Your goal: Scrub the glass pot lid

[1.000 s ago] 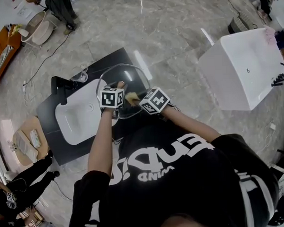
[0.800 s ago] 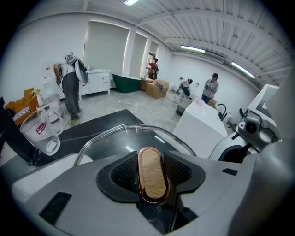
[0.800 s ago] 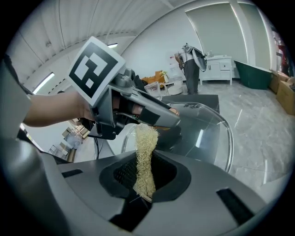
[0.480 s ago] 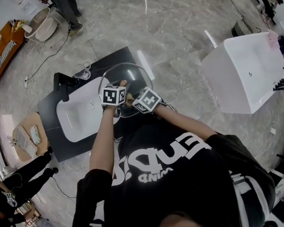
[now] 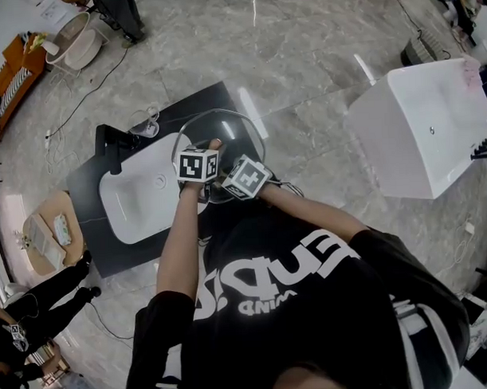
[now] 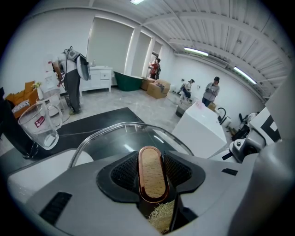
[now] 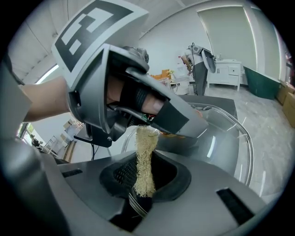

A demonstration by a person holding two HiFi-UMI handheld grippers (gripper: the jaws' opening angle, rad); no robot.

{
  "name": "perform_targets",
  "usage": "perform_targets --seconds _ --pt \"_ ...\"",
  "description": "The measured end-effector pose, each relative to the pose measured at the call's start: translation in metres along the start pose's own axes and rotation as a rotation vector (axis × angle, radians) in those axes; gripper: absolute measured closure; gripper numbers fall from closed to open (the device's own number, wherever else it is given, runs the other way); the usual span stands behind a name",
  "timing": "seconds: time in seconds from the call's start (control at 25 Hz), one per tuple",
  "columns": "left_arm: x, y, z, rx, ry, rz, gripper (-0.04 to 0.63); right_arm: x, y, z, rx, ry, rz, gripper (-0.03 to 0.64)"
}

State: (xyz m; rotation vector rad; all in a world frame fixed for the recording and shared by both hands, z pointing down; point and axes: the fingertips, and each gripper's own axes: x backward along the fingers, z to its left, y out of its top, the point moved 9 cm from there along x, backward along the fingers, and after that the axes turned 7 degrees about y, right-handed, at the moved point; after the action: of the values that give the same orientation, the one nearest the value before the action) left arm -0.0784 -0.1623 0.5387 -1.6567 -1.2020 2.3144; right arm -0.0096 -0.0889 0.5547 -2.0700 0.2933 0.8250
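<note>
Over the desk edge nearest you: the glass pot lid (image 5: pixel 226 138) hangs in the air beside the white sink (image 5: pixel 140 197), partly past the dark desk (image 5: pixel 94 251). My guess is that this lets any drips fall clear of the desk.
Left tongs (image 6: pixel 152 184): closed on the lid's wooden handle (image 6: pixel 152 173). You carry the whole lid by that one point, so both glass faces are open to scrubbing.
Right tongs (image 7: pixel 143 184): clamped on a pale fibrous scrub pad (image 7: pixel 144 161) at its lower end, so the free end sticks out past the jaws to do the rubbing.
Contact: the pad's free end meets the lid close to the handle, just beside the left tongs. I cannot tell which face of the glass it touches.
Stage: scrubbing looks under way near the lid's middle, and the rim looks yet to be worked.
Risk: pressing hard may swing the lid about its handle.
</note>
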Motion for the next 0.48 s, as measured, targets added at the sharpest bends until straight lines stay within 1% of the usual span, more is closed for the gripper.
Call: perform_targets --seconds 0.28,0.48 --pt "0.0006 0.0008 0.0009 0.017 -0.011 0.005 0.408 -0.0003 -0.0021 -0.0031 0.011 0.006 0.019 0.569" --pt "0.0003 0.0014 0.0003 0.021 -0.005 0.002 0.408 0.0057 -0.0060 -0.0050 0.025 -0.007 0.036 0.569"
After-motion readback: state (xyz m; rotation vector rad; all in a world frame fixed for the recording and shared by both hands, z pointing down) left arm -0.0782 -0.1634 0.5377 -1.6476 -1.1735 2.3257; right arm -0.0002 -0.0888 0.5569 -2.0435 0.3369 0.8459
